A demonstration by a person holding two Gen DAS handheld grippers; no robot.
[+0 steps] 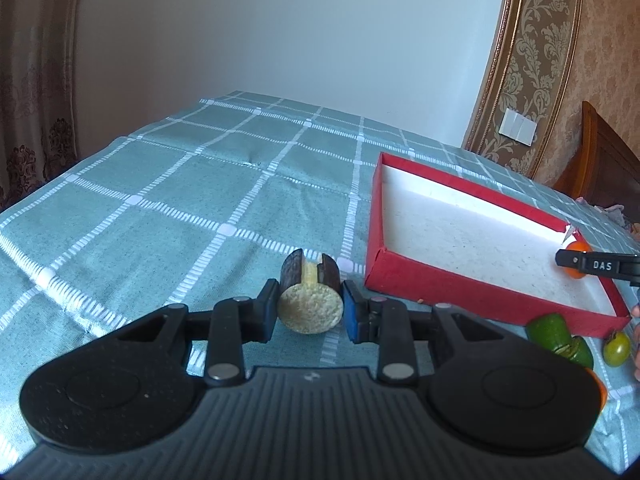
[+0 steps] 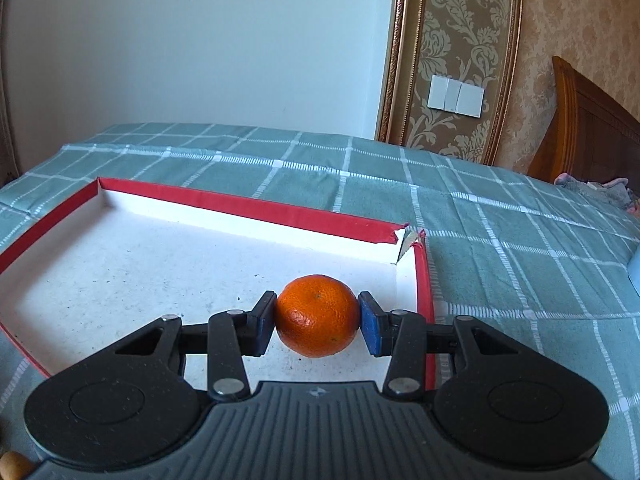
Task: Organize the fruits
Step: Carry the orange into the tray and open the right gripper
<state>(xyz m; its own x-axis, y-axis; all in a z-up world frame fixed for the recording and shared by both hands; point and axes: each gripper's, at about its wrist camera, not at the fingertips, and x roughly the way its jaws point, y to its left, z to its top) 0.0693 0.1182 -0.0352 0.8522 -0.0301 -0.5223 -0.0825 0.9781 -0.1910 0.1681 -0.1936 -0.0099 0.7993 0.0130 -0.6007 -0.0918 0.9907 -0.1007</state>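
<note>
My left gripper (image 1: 310, 312) is shut on a short cylinder of fruit (image 1: 311, 300) with dark brown skin and a pale cut face, held over the checked cloth left of the red tray (image 1: 432, 284). My right gripper (image 2: 318, 318) is shut on an orange mandarin (image 2: 318, 316) over the tray's white floor (image 2: 120, 272), near its right wall. In the left wrist view the mandarin (image 1: 578, 250) and the right gripper's finger (image 1: 596, 266) show at the tray's far right corner.
A green fruit piece (image 1: 558, 338) and a small green tomato (image 1: 616, 350) lie on the cloth in front of the tray. The tray's far right corner (image 2: 408, 240) is torn. A wooden headboard (image 2: 592, 128) stands at the right.
</note>
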